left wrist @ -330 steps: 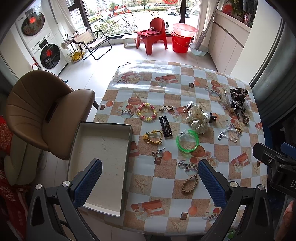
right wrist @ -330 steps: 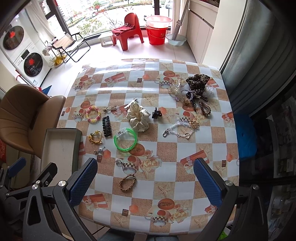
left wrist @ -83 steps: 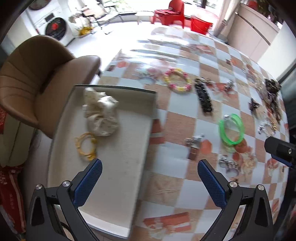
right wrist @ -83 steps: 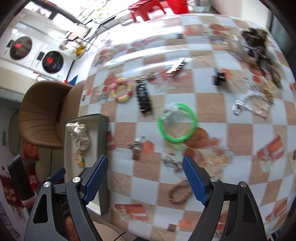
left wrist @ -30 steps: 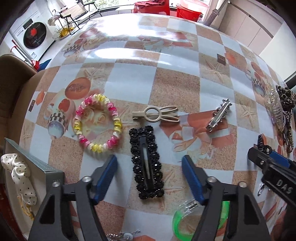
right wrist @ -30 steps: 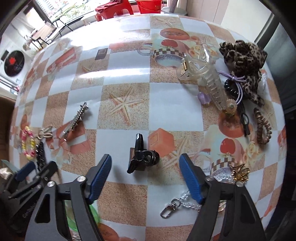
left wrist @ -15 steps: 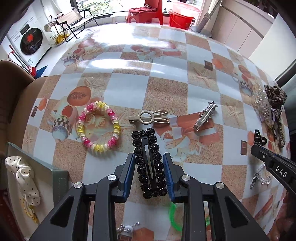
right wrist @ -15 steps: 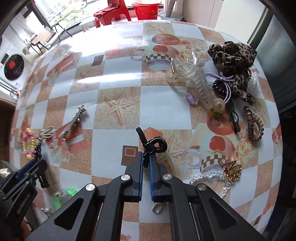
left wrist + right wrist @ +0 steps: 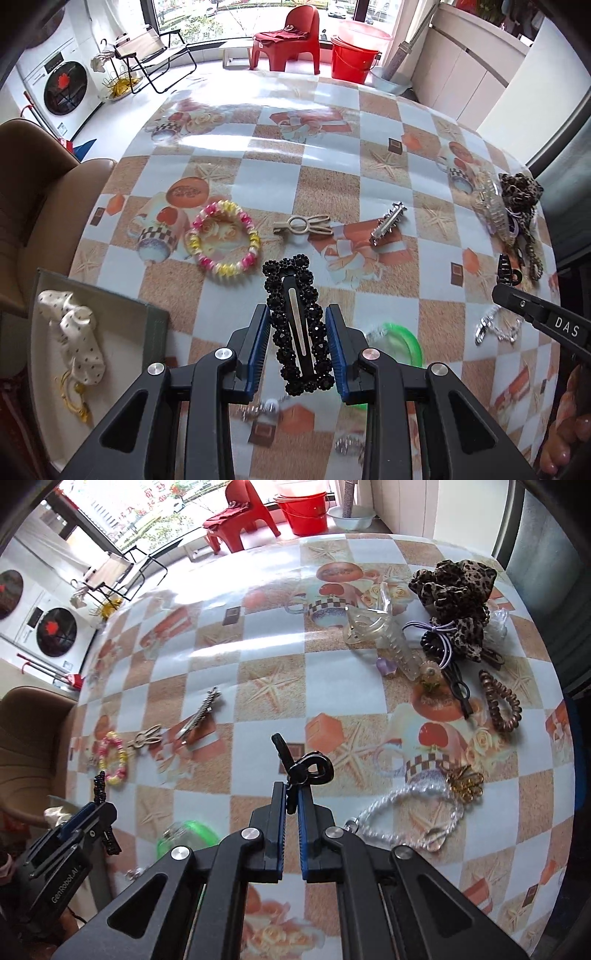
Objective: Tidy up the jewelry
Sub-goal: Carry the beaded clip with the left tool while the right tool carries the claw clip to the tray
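A: Jewelry's mostly out on the table atm. Only two bits sit in the tray at the near-left edge: the white dotted scrunchie and a yellow hair tie.

B: Tongs?

A: Both clenched on sth. Left gripper grasps the black beaded barrette across its width, held above the cloth afaict. Right gripper pinches the small black claw clip by its lower end, jaws nearly touching.

B: So those two go to the tray next?

A: Prob, judging by what's already in it. Nothing's dropped yet.

B: What's left?

A: Lots. Pink-yellow bead bracelet, beige clip and silver toothed clip mid-table. Green bangle just right of the left gripper. Clear bead chain and gold charm near the right gripper. Far right there's a pile: leopard scrunchie, clear claw clip, brown coil tie, plus black ties tangled in, can't tell how many.

B: Progress?

A: Early, I'd say. Two stowed, two in hand, ten-ish pcs to go.
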